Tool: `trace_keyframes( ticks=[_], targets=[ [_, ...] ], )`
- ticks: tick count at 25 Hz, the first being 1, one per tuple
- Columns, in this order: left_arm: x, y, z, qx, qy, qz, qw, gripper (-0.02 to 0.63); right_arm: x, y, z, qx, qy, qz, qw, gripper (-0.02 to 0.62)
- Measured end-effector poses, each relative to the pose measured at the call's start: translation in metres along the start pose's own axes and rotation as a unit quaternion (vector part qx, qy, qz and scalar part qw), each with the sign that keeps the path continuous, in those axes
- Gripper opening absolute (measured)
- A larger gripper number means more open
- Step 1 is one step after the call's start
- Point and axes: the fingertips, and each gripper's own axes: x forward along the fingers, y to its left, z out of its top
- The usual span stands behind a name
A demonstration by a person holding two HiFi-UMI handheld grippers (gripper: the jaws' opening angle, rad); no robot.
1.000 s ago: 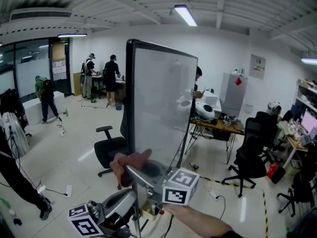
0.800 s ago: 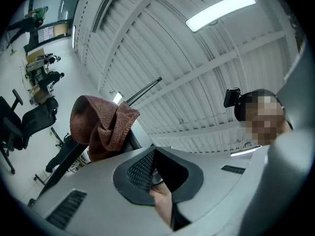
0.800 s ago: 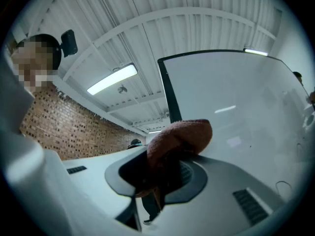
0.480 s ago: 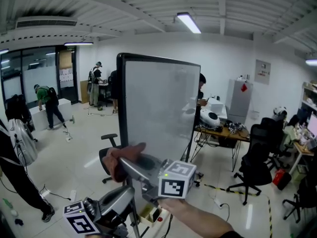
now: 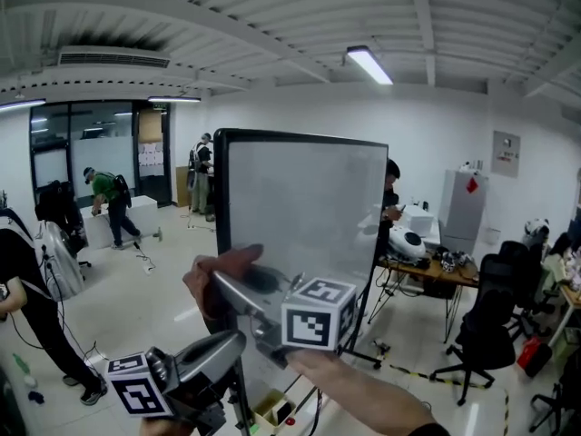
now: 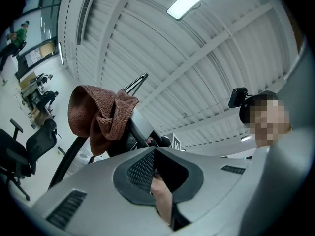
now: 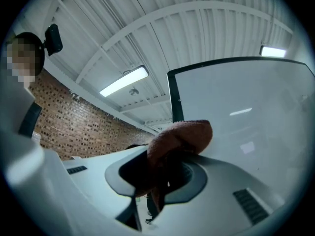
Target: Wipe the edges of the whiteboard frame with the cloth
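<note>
The whiteboard (image 5: 309, 207) stands upright on a stand in the middle of the room, and its black frame (image 5: 220, 198) runs round it. My right gripper (image 5: 227, 282) is shut on a brown cloth (image 5: 211, 278), which it holds up in front of the frame's lower left edge; I cannot tell whether they touch. In the right gripper view the cloth (image 7: 180, 135) bulges from the right gripper (image 7: 167, 149), below the frame's corner (image 7: 174, 98). My left gripper (image 5: 238, 339) sits lower left, shut and empty. Its own view shows the left gripper (image 6: 155, 151) and the cloth (image 6: 98, 116) above it.
Several people stand at the back left (image 5: 109, 203), and one is close at the left edge (image 5: 27, 289). A desk (image 5: 436, 271) with clutter and black office chairs (image 5: 490, 321) fill the right. Another person (image 5: 391, 189) stands behind the board. Cables lie on the floor.
The head view has tilted up, so the whiteboard sits lower and more square-on. The right gripper and cloth have risen a little, staying by the frame's left edge. The left gripper keeps its place.
</note>
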Motion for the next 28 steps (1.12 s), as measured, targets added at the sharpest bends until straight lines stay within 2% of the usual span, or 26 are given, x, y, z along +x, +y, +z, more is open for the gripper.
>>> trace_keyframes(
  ticks=[10, 18, 28],
  targets=[
    [0.009, -0.008, 0.004, 0.000, 0.023, 0.012, 0.9997, -0.003, 0.001, 0.006, 0.017, -0.009, 0.008, 0.020, 1.000, 0.097],
    [0.027, -0.013, 0.017, 0.003, 0.043, -0.044, 0.9981, -0.003, 0.010, 0.013, 0.063, -0.045, -0.013, 0.012, 0.999, 0.098],
    [0.038, -0.021, 0.048, 0.023, 0.065, -0.088, 0.9937, -0.003, 0.024, 0.021, 0.112, -0.104, -0.032, 0.000, 0.994, 0.098]
  ],
)
